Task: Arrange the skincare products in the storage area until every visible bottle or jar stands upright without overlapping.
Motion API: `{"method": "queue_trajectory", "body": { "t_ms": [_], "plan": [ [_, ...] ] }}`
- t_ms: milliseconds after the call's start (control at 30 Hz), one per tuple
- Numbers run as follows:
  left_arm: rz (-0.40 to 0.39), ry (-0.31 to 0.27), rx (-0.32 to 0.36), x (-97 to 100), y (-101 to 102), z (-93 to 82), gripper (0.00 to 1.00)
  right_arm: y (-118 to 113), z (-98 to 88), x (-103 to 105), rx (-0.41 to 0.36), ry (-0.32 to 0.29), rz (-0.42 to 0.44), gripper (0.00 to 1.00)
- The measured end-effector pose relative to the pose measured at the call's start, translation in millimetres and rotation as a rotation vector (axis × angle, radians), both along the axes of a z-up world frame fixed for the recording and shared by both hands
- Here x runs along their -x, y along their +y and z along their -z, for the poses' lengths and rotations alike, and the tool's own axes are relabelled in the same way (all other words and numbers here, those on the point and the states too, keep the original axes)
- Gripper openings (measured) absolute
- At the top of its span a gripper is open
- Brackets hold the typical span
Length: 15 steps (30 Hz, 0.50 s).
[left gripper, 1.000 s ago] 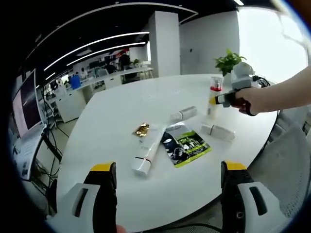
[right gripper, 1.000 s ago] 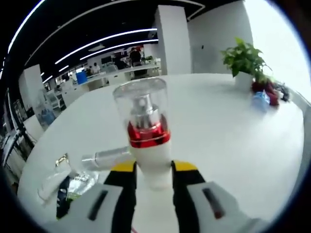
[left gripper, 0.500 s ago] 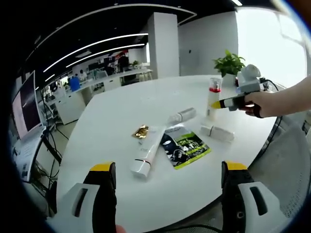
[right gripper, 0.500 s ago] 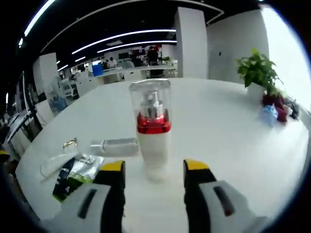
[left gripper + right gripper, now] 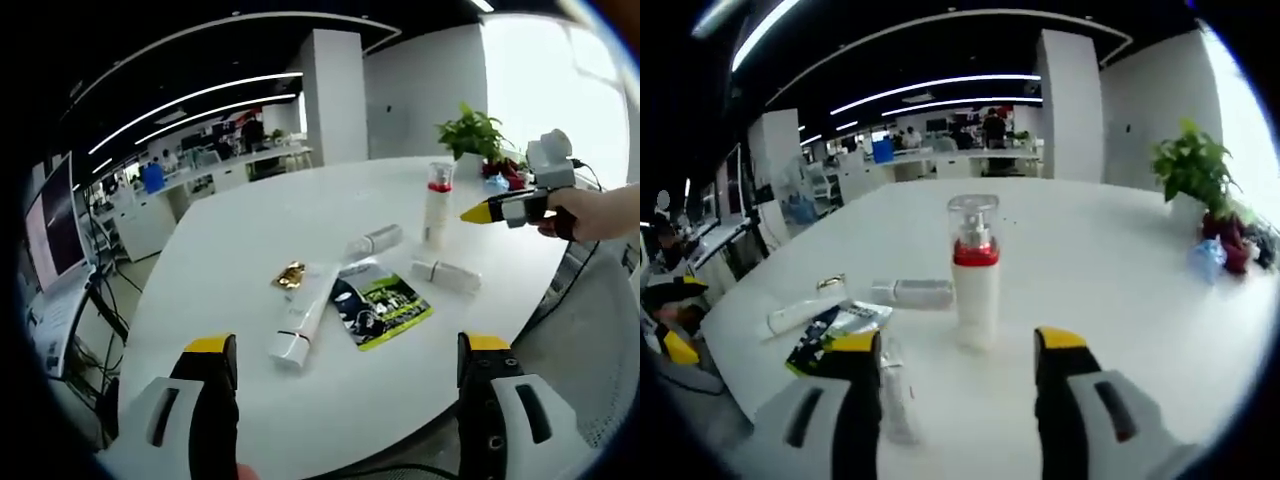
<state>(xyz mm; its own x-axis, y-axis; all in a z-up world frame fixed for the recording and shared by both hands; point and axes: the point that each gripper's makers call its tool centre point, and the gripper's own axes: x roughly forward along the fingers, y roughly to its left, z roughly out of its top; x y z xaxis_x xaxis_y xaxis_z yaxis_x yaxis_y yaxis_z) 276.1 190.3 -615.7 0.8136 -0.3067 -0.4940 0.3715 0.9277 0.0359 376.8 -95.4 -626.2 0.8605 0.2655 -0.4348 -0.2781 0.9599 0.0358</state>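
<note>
A white pump bottle (image 5: 436, 205) with a red collar and clear cap stands upright on the white table (image 5: 250, 230). Lying flat near it are a clear bottle (image 5: 373, 240), a white tube (image 5: 447, 274), a longer white tube (image 5: 303, 320) and a green-black sachet (image 5: 383, 304). My left gripper (image 5: 347, 345) hangs open over the near table edge, holding nothing. My right gripper (image 5: 958, 345) is open, a short way back from the pump bottle (image 5: 975, 270), jaws apart on either side of it. In the left gripper view the right gripper (image 5: 485, 212) sits just right of the bottle.
A small gold item (image 5: 291, 274) lies beside the long tube. A potted plant (image 5: 1195, 170) and blue and red objects (image 5: 1215, 255) stand at the table's far right. A lying clear tube (image 5: 895, 395) is by my right gripper's left jaw. Office desks fill the background.
My right gripper has opened, let go of the pump bottle and drawn back from it. The bottle now stands alone. My left gripper has stayed put.
</note>
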Motion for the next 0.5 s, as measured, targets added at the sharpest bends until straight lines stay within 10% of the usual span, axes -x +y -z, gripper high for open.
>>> {"method": "queue_trajectory", "body": {
  "t_ms": [500],
  "plan": [
    [-0.010,-0.010,0.002,1.1,2,-1.3,0.89,-1,-23.3,49,-0.027,-0.035,-0.116,0.82]
  ]
}}
